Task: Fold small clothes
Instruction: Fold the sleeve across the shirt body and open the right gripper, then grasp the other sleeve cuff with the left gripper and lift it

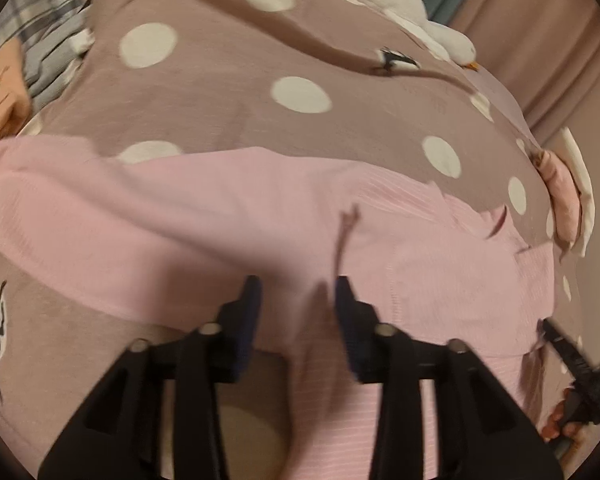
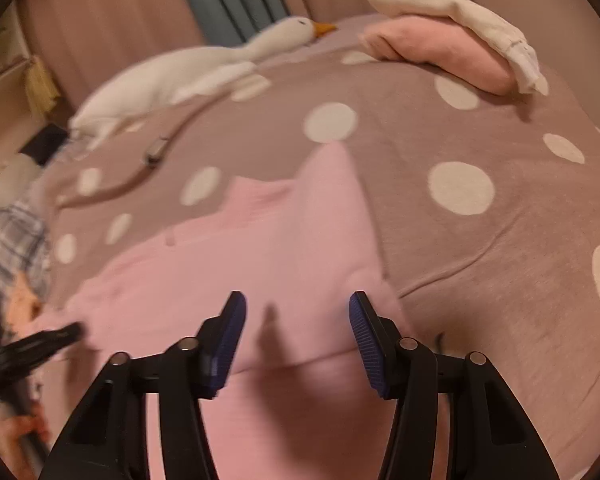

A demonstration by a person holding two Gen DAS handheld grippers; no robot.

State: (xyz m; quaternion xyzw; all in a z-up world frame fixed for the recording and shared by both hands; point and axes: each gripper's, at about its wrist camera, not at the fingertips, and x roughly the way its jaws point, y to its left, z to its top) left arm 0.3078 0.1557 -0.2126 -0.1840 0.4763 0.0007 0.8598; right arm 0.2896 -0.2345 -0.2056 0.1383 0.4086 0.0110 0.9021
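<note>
Pink garment lies partly folded on the bed; both grippers hover spread, pinching nothing, so folds remain.

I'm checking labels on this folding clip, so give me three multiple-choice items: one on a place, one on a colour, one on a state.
1. Where does the toy goose lie?
A. On the far side of the spotted bedcover
B. On the pink garment
C. Between the right gripper's jaws

2. What colour is the garment under the grippers?
A. Grey
B. Pink
C. Blue

3. How do the right gripper's jaws stand?
A. Clamped on the goose
B. Pressed fully together
C. Apart, above the garment

Answers: 1 A, the goose lies beyond the garment near the curtain; 2 B, both views show pink cloth; 3 C, a clear gap shows between the blue pads.
</note>
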